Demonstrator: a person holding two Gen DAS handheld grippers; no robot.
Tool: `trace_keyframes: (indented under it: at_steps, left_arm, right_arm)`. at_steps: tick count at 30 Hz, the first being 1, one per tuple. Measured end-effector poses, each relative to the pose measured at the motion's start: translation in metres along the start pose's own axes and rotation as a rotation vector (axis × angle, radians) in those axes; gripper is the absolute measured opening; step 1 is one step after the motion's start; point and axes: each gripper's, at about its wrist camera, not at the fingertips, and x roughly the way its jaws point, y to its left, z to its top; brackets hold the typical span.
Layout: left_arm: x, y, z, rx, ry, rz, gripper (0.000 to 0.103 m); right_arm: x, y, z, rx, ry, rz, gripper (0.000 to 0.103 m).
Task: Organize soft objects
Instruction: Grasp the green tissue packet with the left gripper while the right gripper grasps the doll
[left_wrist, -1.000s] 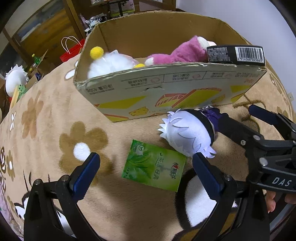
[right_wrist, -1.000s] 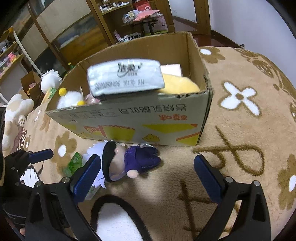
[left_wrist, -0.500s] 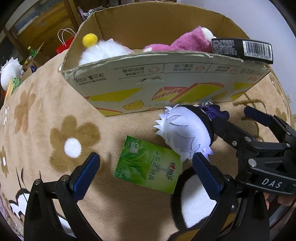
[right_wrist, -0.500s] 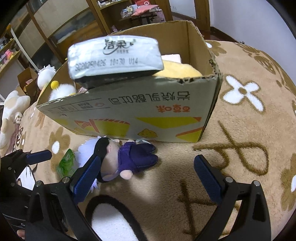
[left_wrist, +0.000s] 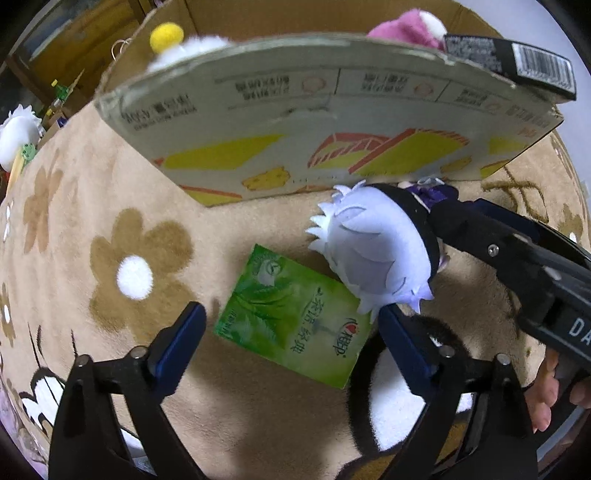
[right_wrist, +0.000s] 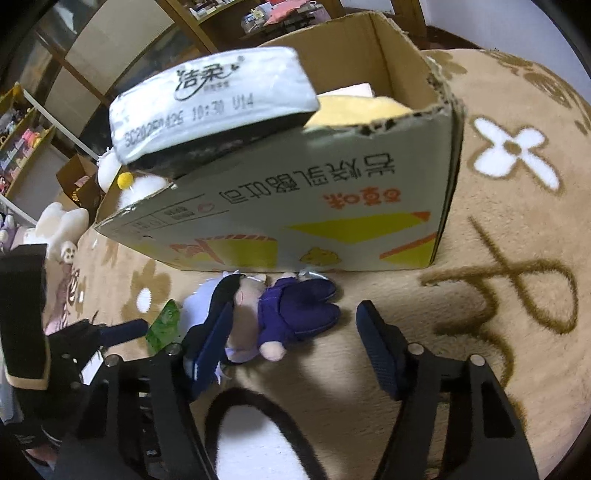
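Note:
A small plush doll with white hair (left_wrist: 373, 254) and a purple body (right_wrist: 295, 310) lies on the flowered rug in front of the cardboard box (left_wrist: 332, 122). A green tissue pack (left_wrist: 291, 317) lies flat beside the doll's head; it also shows in the right wrist view (right_wrist: 164, 326). My left gripper (left_wrist: 291, 343) is open, its fingers on either side of the green pack. My right gripper (right_wrist: 291, 347) is open, low over the doll, its left finger at the doll's head. Its arm shows in the left wrist view (left_wrist: 517, 258).
The box (right_wrist: 332, 206) holds a white plush with a yellow pom (left_wrist: 166, 35), a pink plush (left_wrist: 402, 22) and a yellow soft item (right_wrist: 354, 110). A grey tissue pack (right_wrist: 210, 107) rests on the box rim. Shelves and plush toys (right_wrist: 59, 229) stand beyond the rug.
Both grippers have moved forward and down, closer to the box. The left gripper's fingers now flank the green pack. The right gripper's left finger has come up against the doll's head.

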Motion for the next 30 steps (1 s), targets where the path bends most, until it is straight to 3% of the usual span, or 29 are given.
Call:
trace_keyframes:
  at_steps: [7,9,13,30]
  left_arm:
    - [0.004,-0.003,-0.003,-0.007,0.021,0.006,0.086]
    - [0.004,-0.005,-0.002,-0.010,0.022,0.004,0.086]
    - [0.003,-0.005,-0.002,-0.014,0.020,0.002,0.085]
    - [-0.006,-0.008,-0.007,-0.023,-0.006,0.013,0.085]
  right_arm:
    - [0.004,0.004,-0.002,-0.001,0.019,0.022,0.057]
    - [0.004,0.005,-0.003,-0.005,0.027,0.002,0.041]
    - [0.003,-0.002,-0.008,0.032,0.034,-0.001,0.038]
    - [-0.021,0.011,-0.011,-0.057,-0.046,-0.062,0.023]
